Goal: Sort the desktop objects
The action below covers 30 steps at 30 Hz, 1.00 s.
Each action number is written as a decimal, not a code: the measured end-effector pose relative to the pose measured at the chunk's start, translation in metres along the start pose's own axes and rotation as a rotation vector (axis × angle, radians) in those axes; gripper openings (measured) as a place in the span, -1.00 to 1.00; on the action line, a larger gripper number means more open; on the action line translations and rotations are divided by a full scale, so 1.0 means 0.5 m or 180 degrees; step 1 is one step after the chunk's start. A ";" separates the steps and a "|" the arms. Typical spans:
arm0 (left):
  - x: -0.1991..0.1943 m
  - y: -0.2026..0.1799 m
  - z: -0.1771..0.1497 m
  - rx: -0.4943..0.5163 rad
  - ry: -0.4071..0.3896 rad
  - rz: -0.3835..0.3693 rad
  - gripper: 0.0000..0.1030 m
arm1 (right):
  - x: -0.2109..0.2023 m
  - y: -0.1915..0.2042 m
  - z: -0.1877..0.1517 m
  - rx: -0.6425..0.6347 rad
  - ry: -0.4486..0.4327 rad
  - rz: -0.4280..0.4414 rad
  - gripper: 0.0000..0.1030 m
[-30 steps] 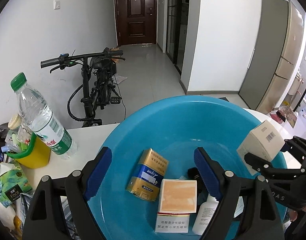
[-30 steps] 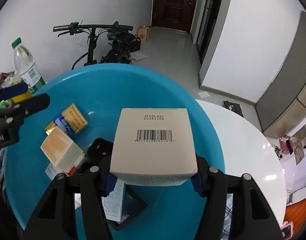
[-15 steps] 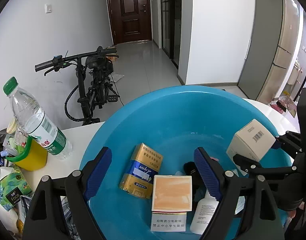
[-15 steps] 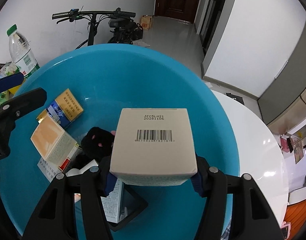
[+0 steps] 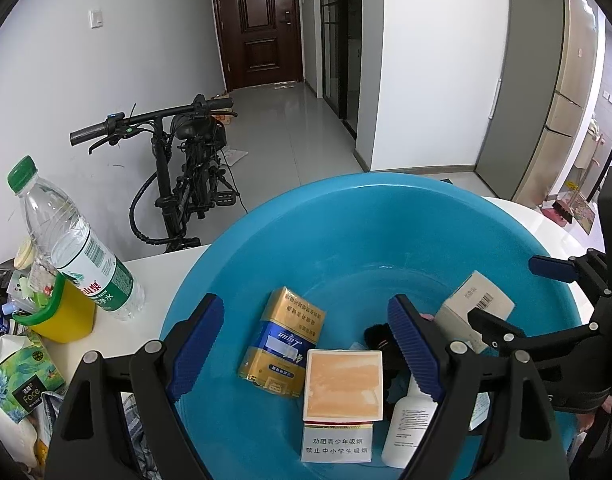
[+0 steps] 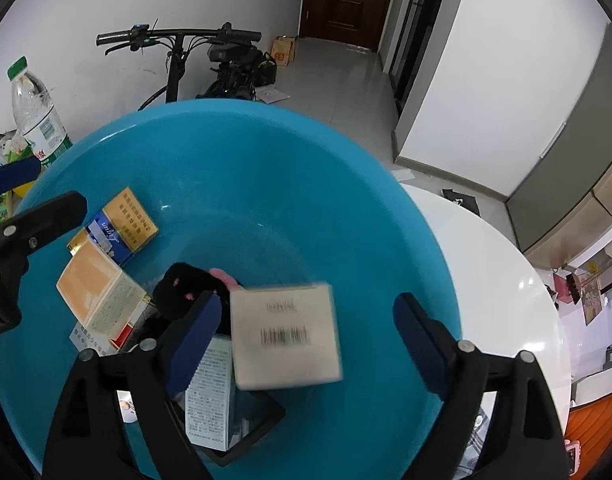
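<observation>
Right gripper (image 6: 302,332): jaws spread wide above the blue basin (image 6: 290,152); they have just been opening, and nothing is pressed between the pads
Beige barcode box (image 6: 286,336): blurred with motion, loose between the parted right jaws and touching neither pad; it appears to be dropping into the basin, which looks like the collecting place for this sort
Reason for the pose: the right gripper tilts down over the basin's near right side, so a released box should land inside and not on the white table (image 6: 498,264)
Left gripper (image 5: 306,344): jaws apart and empty, hovering over the basin's near left side, apparently waiting
Already in the basin: a gold and blue pack (image 5: 282,344), an orange-topped carton (image 5: 342,388), a white bottle (image 5: 406,424), a black plush item (image 6: 186,284) and a white leaflet box (image 6: 210,392) on a dark flat object
Left outside the basin: a water bottle (image 5: 70,240), a yellow cup (image 5: 66,312) and a green tissue pack (image 5: 22,376) on the table's left side, likely next
Change from half a second ago: the right jaws then clamped the beige box with its barcode sharp; now they stand open and the box sits lower, tilted and blurred
Unchanged: the left gripper and the other basin contents
</observation>
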<state>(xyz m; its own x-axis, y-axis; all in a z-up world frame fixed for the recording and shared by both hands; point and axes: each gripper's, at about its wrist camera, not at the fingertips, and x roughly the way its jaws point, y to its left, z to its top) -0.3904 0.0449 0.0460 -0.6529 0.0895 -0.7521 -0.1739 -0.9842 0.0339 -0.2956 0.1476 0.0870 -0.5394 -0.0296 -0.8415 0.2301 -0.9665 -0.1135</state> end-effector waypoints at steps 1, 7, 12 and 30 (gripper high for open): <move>0.000 0.000 0.000 0.0000 0.0000 -0.0002 0.67 | 0.002 0.001 0.001 -0.0002 0.0007 -0.0004 0.69; -0.013 0.001 0.003 -0.0018 -0.0118 0.0132 0.67 | -0.011 0.005 0.011 0.0001 -0.0125 -0.0010 0.69; -0.068 0.022 0.010 -0.0207 -0.0536 0.0164 0.68 | -0.058 0.000 0.023 0.0125 -0.0463 0.0005 0.70; -0.268 0.029 -0.013 -0.0246 -0.2013 0.0254 1.00 | -0.284 -0.015 0.013 0.0592 -0.1857 -0.0165 0.99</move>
<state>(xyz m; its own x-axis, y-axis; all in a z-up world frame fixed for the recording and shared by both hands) -0.3006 0.0176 0.1431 -0.9744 0.0650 -0.2150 -0.0684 -0.9976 0.0084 -0.2258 0.1573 0.2107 -0.9127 -0.0651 -0.4035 0.0748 -0.9972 -0.0083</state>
